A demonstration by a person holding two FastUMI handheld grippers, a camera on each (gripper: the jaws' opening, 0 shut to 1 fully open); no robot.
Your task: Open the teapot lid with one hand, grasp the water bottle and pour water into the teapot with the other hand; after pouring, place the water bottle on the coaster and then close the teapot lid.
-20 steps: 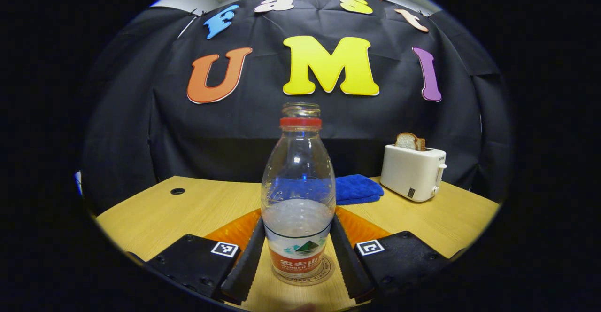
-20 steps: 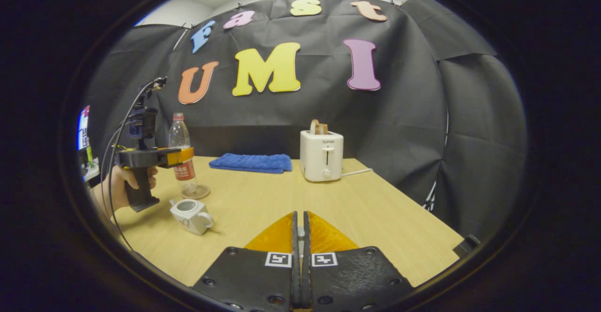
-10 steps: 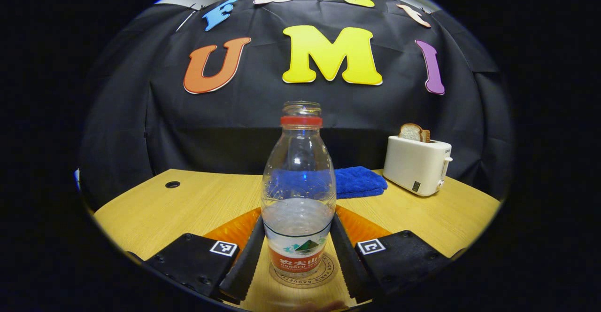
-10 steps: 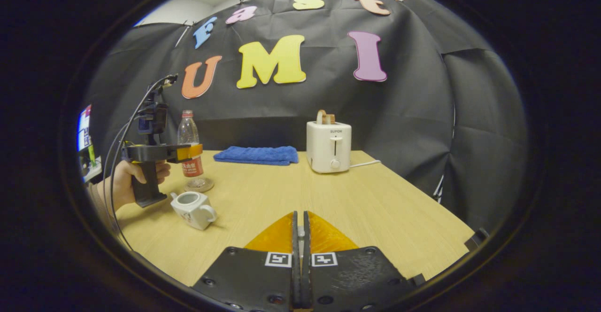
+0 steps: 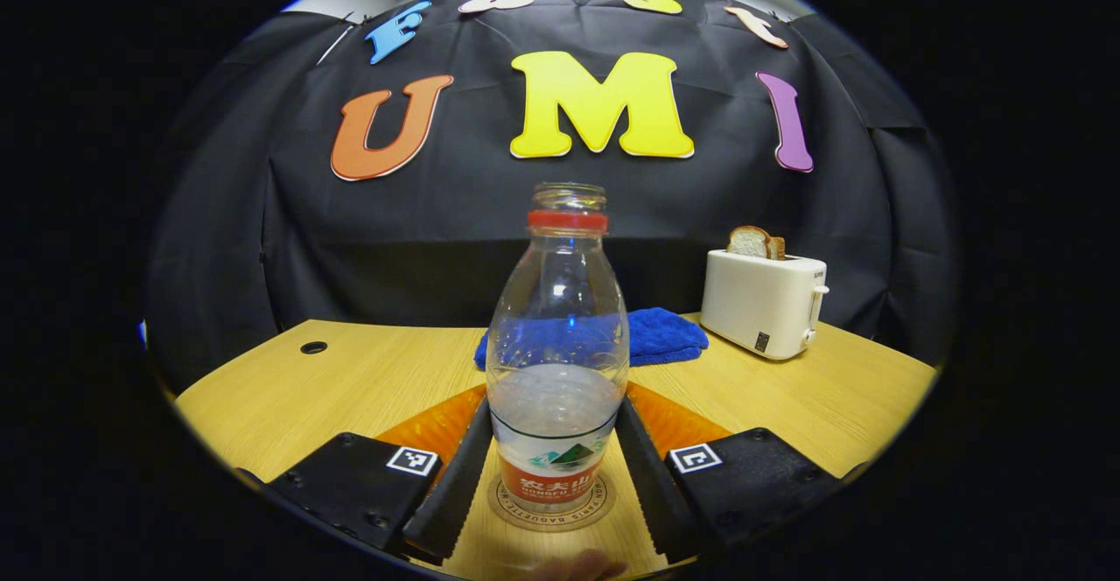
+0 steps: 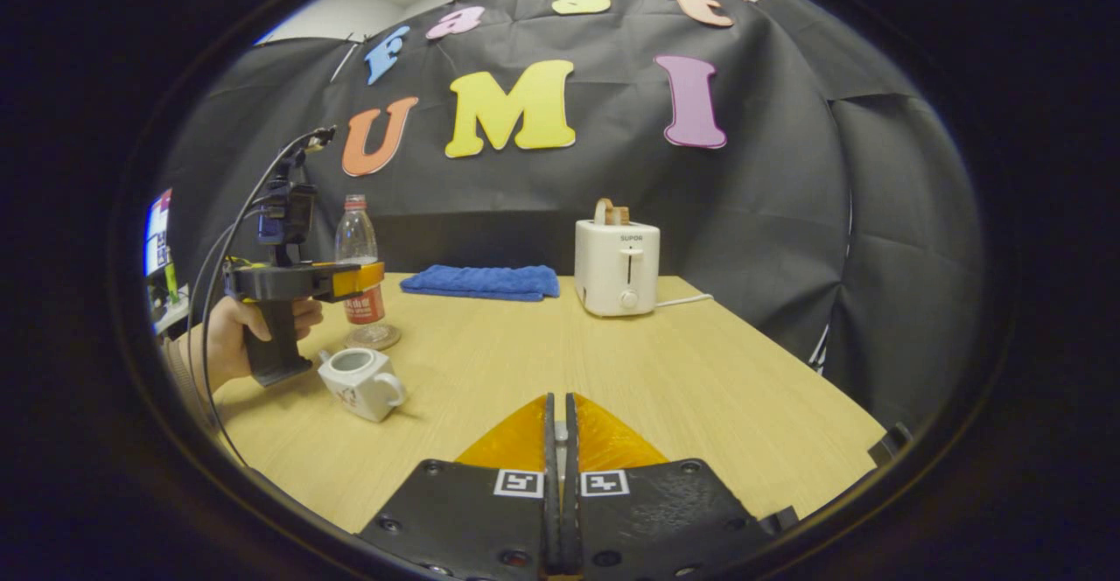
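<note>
My work space: a staged recording booth, not a real kitchen. Black cloth (image 6: 787, 213) hangs as the backdrop behind a bare wooden table (image 6: 700, 371); a toaster (image 6: 617, 266) and a folded blue towel (image 6: 481, 282) serve as kitchen props.

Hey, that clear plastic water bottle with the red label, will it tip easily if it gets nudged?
Probably somewhat. The clear plastic water bottle is tall and narrow on a small round coaster, so a high push could topple it. Water fills only its lower part, which likely steadies it. With no cap on, a tip would probably spill.
</note>
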